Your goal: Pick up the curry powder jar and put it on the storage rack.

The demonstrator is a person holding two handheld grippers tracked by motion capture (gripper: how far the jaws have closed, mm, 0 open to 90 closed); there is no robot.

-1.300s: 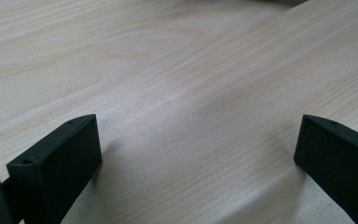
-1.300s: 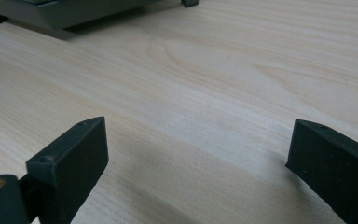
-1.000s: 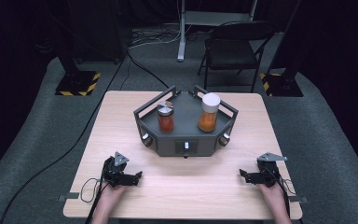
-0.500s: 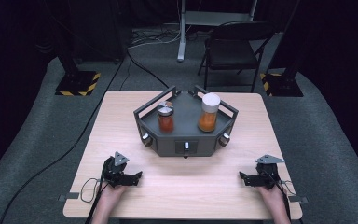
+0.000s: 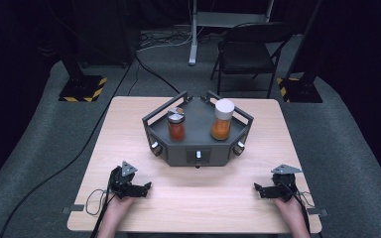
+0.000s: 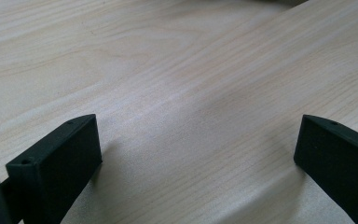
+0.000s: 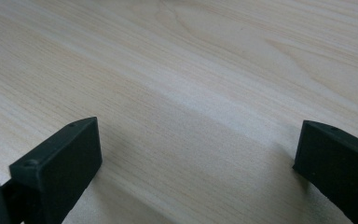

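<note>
A dark grey six-sided tray point(image 5: 197, 144) stands at the middle of the light wooden table point(image 5: 193, 203). On it are two jars of orange contents: a short one with a metal lid point(image 5: 176, 125) at left and a taller one with a white lid point(image 5: 222, 120) at right. My left gripper point(image 5: 146, 189) rests on the table near the front left, jaws wide apart, bare wood between them point(image 6: 198, 154). My right gripper point(image 5: 258, 190) rests near the front right; its jaws have just been opening and stand wide with nothing between them point(image 7: 198, 154).
A black folding chair point(image 5: 248, 54) and a metal stand point(image 5: 194, 34) are on the grey floor behind the table. Two posts with yellow-black striped bases point(image 5: 82, 88) stand at the back left and back right. Cables trail across the floor.
The right gripper's jaws have spread slightly wider. Both hands have stayed where they were.
</note>
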